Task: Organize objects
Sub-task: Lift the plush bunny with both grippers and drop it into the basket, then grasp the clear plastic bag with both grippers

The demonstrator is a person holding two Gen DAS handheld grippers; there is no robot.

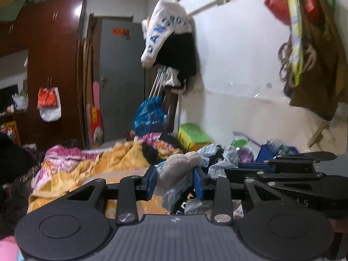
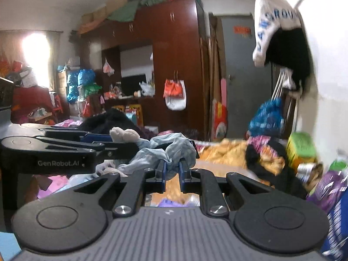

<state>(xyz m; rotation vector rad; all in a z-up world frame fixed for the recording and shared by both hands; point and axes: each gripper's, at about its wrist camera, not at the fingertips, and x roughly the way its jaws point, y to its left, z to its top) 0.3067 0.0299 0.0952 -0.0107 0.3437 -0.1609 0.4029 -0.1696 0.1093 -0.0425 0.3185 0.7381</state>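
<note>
A: Clamping a grey sock (image 1: 180, 167) in the jaws of the left gripper (image 1: 175, 179), with blue cloth (image 1: 230, 156) bunched in beside it?

B: Yes. Pinching that same blue cloth in the right gripper (image 2: 171, 167) too, jaws clenched hard on a fold. Holding the lot in the air, near side of the bed, above the orange quilt (image 1: 121, 152), grippers close side by side.

A: Reading this as lifting the tangle clear before sorting it?

B: Most likely. Not possible telling whether sock and cloth are knotted together or just draped.

A: So, doing it well?

B: Raising both grippers together and level, not yanking one ahead of the other. Drawing them apart slowly, left and right, letting the cloth open out between them. Watching the sock: fluffy, springy, likely slipping if those left jaws slacken.

A: And the loose tail hanging under the left jaws?

B: Lifting high enough for clearing the quilt and the dark clothes (image 1: 165, 143) heaped beyond it. Avoiding snagging it on either gripper's linkage.

A: Then parting the two pieces?

B: Only after finding a free spot, perhaps.
</note>
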